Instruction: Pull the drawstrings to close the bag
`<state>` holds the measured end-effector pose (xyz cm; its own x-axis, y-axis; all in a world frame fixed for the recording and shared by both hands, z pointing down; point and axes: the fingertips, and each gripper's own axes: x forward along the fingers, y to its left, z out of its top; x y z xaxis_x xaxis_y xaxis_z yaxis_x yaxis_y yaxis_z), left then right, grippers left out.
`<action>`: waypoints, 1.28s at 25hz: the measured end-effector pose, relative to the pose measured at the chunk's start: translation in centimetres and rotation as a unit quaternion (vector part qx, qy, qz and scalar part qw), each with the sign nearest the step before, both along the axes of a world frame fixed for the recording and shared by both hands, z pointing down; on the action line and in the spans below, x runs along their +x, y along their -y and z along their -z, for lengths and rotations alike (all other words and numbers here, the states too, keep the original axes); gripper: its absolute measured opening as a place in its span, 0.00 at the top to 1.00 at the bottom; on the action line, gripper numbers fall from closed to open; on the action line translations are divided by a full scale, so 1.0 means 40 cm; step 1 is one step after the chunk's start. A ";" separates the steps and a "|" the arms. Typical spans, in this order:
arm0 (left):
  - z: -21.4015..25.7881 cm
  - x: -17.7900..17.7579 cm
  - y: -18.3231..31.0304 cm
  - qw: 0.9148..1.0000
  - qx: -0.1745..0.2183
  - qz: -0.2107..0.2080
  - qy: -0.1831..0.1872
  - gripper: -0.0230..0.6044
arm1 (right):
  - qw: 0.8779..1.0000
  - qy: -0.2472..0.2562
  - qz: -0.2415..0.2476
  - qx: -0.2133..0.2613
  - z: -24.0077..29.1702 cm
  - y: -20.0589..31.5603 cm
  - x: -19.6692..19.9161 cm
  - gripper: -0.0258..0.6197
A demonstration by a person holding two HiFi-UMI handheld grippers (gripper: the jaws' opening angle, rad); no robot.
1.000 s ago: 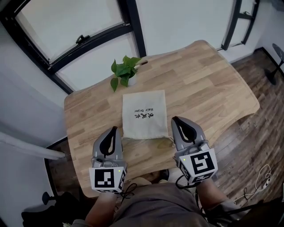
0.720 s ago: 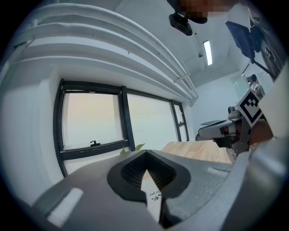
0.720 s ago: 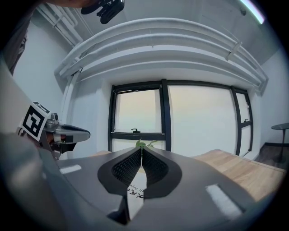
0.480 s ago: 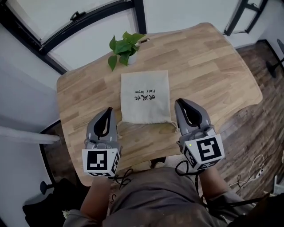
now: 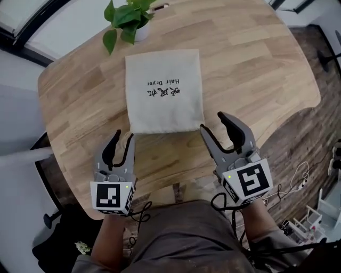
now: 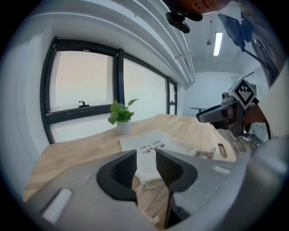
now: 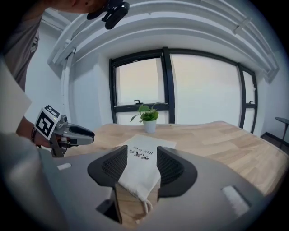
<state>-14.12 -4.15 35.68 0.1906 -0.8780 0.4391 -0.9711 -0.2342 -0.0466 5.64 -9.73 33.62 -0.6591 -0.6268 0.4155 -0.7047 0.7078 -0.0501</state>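
Grey hand-held grippers (image 5: 123,136) (image 5: 212,121) carry black-and-white marker cubes (image 5: 112,197)

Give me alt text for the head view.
A flat beige cloth bag lies on a wooden table, with the open left gripper and the right gripper poised by its near corners. The right gripper's jaws have just been opening, with nothing between them. A potted plant stands beyond the bag.

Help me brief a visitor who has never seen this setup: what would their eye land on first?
A pale cloth bag with black lettering lies flat in the middle of the wooden table, with a potted plant beyond it at the far edge. Up close, the left gripper and right gripper stand open by the bag's near corners. The right's jaws have just been opening, with nothing between them.
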 end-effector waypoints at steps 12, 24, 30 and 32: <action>-0.229 -0.041 -0.038 0.994 -0.106 -0.039 -0.006 0.63 | 0.990 -0.099 0.048 -0.092 -0.300 -0.045 0.043 0.58; -0.277 -0.044 -0.036 0.990 -0.131 -0.057 -0.008 0.67 | 0.978 -0.166 0.065 -0.109 -0.366 -0.063 0.072 0.69; -0.285 -0.051 -0.035 0.988 -0.141 -0.059 0.015 0.83 | 0.976 -0.170 0.073 -0.111 -0.371 -0.068 0.074 0.70; -0.286 -0.058 -0.033 0.988 -0.144 -0.056 0.017 0.92 | 0.976 -0.170 0.079 -0.114 -0.372 -0.069 0.074 0.70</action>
<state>-16.45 -2.81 47.10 0.2605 -0.6902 0.6751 -0.9375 -0.3480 0.0059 8.58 -6.97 48.49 -0.5389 -0.3948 0.7441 -0.5916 0.8063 -0.0007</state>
